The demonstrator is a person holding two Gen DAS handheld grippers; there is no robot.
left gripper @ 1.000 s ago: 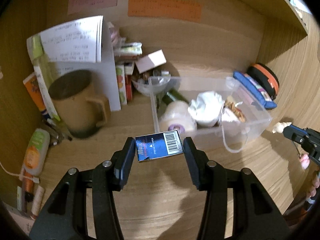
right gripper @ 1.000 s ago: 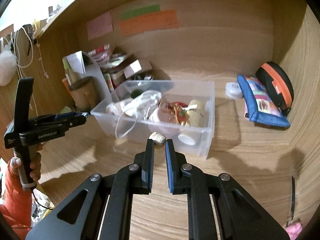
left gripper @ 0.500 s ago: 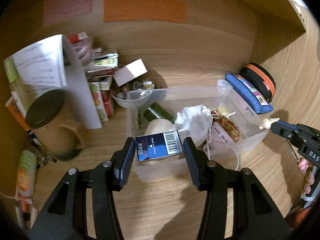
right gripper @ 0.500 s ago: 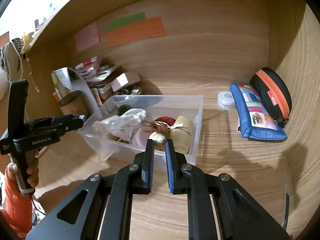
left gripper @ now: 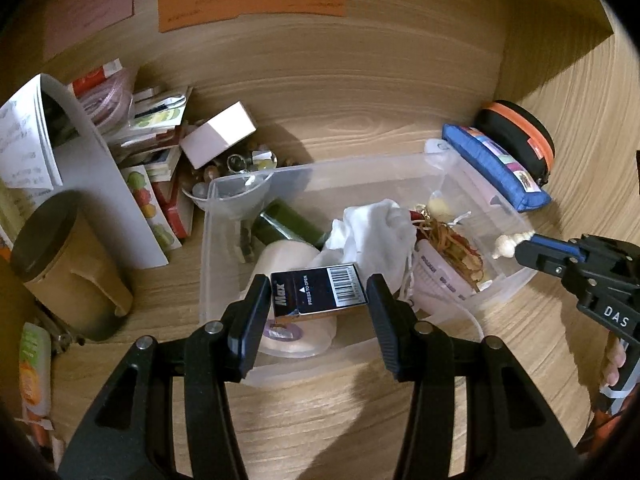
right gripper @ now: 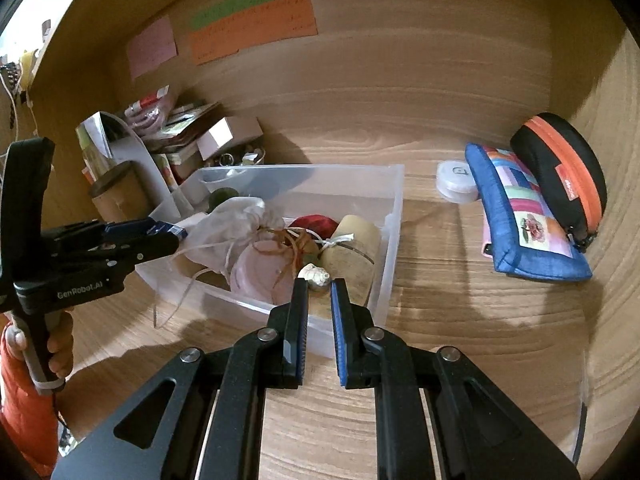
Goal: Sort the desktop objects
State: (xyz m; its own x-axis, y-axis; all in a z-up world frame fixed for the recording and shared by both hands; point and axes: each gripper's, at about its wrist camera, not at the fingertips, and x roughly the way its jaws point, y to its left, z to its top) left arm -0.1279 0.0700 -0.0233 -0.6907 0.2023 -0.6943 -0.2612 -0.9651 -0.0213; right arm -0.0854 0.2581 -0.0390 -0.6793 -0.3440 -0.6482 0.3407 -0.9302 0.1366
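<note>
The tabletop (right gripper: 460,304) is pale wood grain with a matt finish. The bin (right gripper: 390,216) is clear, smooth plastic. A white pouch (left gripper: 372,232) in it is soft cloth. The small box (left gripper: 318,290) is glossy printed card. Both grippers look matt black plastic.

Left tongs (left gripper: 319,296) at lower centre, clamped on a dark blue box (left gripper: 318,287) with barcode up, above the clear bin (left gripper: 208,240). Right tongs (left gripper: 516,245) at right edge, pinching a small pale shell (left gripper: 505,243) over the bin's right rim. Brown mug (left gripper: 68,264) at left on the desk (left gripper: 320,420).
</note>
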